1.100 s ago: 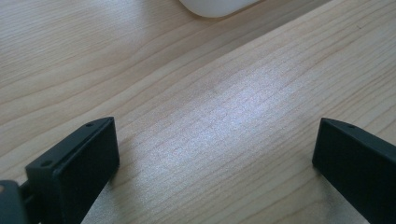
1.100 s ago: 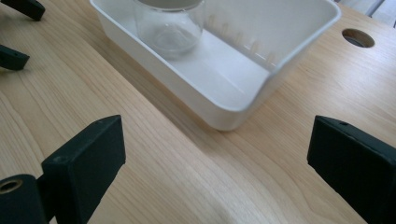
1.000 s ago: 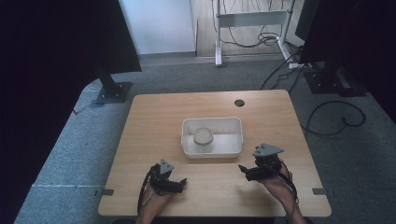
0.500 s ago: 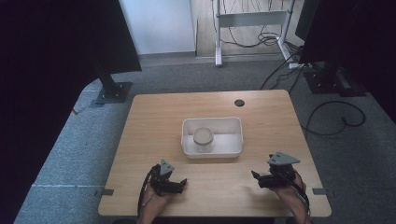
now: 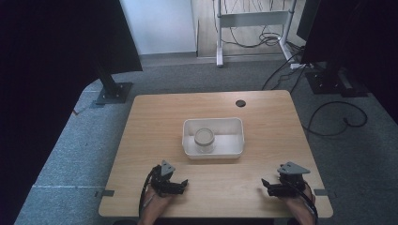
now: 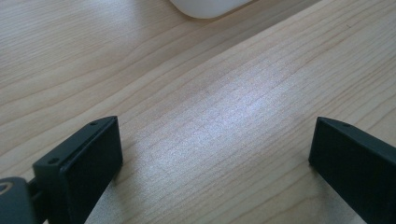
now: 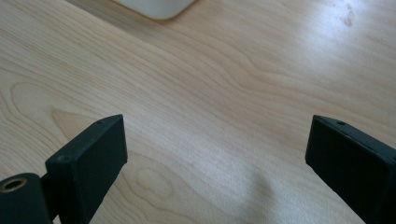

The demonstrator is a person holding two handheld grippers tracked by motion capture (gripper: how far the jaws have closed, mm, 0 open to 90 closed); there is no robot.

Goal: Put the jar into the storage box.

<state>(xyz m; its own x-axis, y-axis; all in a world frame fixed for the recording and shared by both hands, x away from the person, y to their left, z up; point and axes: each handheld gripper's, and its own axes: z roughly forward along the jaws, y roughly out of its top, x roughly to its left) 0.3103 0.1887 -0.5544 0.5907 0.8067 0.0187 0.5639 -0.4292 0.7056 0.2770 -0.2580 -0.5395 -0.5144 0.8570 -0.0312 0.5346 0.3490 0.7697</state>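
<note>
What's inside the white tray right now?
The white tray holds one round jar with a beige lid, standing at its left side; the rest of the tray floor is bare. The lid covers the jar's contents, so they cannot be seen.

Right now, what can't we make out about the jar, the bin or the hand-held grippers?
- Jar contents: high view, too small, lid on top.
- White bin: left gripper view, cut by top edge.
- White bin, right gripper view: same cut.
- Person's hands: high view, cut by bottom edge.

High view overhead, tong views low (close), sharing tabletop (image 5: 263,117)
</note>
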